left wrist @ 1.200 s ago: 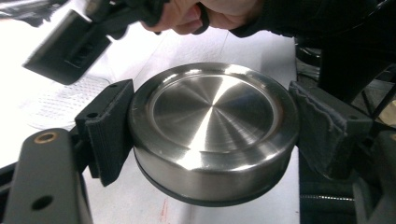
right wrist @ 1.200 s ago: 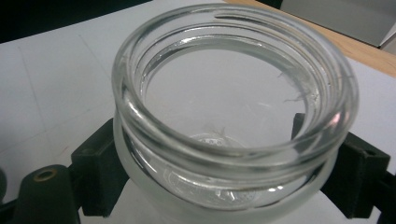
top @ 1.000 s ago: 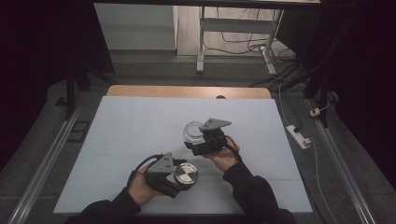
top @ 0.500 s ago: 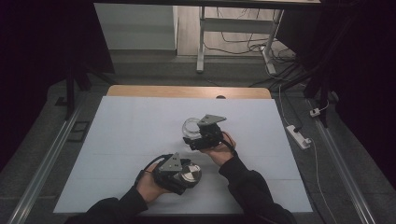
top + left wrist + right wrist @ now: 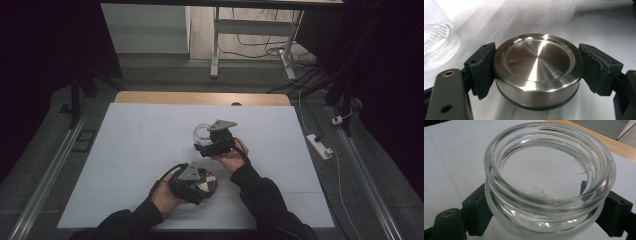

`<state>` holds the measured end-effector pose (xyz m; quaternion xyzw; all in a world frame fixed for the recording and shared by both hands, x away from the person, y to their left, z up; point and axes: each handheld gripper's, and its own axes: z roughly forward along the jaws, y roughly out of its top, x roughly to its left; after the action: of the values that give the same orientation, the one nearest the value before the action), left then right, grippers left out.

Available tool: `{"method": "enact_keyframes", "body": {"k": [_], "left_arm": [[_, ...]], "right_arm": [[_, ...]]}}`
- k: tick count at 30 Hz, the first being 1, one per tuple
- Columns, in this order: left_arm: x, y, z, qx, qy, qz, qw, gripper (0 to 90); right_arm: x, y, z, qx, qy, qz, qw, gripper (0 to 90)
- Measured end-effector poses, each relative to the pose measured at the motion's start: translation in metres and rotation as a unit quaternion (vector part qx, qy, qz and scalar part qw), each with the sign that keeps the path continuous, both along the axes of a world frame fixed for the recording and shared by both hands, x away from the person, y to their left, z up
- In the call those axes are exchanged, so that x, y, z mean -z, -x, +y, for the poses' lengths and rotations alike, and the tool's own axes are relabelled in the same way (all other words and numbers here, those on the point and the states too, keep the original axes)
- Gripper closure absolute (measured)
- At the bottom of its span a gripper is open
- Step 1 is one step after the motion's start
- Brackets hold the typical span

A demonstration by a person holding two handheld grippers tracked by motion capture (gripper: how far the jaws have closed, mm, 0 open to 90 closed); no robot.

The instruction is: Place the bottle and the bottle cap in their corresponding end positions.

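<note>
My left gripper (image 5: 537, 71) is shut on a round steel lid (image 5: 537, 67), its black pads pressing the lid's rim from both sides just above the white table. In the high view that left gripper (image 5: 202, 184) and the lid (image 5: 206, 184) sit near the table's front middle. My right gripper (image 5: 549, 210) is shut on a clear glass jar (image 5: 549, 182), open-mouthed and empty, gripped below its threaded neck. From above, the jar (image 5: 201, 133) and right gripper (image 5: 206, 140) are a little farther back and to the right of the lid. The jar's base (image 5: 434, 37) appears at the left gripper view's upper left.
The white table top (image 5: 140, 140) has a wooden strip (image 5: 200, 98) along its far edge. A white power strip (image 5: 320, 146) lies on the floor to the right, with cables and table legs (image 5: 216, 45) beyond the far edge.
My left gripper has carried the lid slightly right and back, toward the jar. The right gripper with the jar has shifted a little back and left.
</note>
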<state>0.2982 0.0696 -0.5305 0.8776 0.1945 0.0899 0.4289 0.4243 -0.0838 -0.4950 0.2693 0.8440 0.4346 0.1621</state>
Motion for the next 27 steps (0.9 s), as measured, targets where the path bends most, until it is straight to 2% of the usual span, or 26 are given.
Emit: {"method": "enact_keyframes", "body": {"k": [5,9,14,19,23,27], "left_arm": [[0.003,-0.002,0.001,-0.01,-0.009,0.01,0.9999,19.6],[0.005,-0.003,0.001,-0.008,-0.023,0.013,0.9996,19.6],[0.007,-0.003,0.0,-0.007,-0.032,0.015,0.9994,19.5],[0.008,-0.004,0.001,-0.008,-0.029,0.025,0.9992,19.5],[0.011,-0.005,0.0,-0.004,-0.054,0.024,0.9982,19.4],[0.011,-0.006,0.0,-0.005,-0.054,0.025,0.9982,19.4]], "right_arm": [[0.003,-0.006,0.001,0.007,0.002,0.0,1.0,14.8],[0.005,-0.01,0.001,0.01,0.001,0.001,0.9999,14.8],[0.008,-0.013,0.002,0.011,0.003,0.002,0.9999,14.8],[0.011,-0.015,0.002,0.012,0.006,0.003,0.9999,14.8],[0.013,-0.015,0.003,0.011,0.01,0.003,0.9999,14.8],[0.015,-0.015,0.004,0.009,0.015,0.004,0.9998,14.7]]}}
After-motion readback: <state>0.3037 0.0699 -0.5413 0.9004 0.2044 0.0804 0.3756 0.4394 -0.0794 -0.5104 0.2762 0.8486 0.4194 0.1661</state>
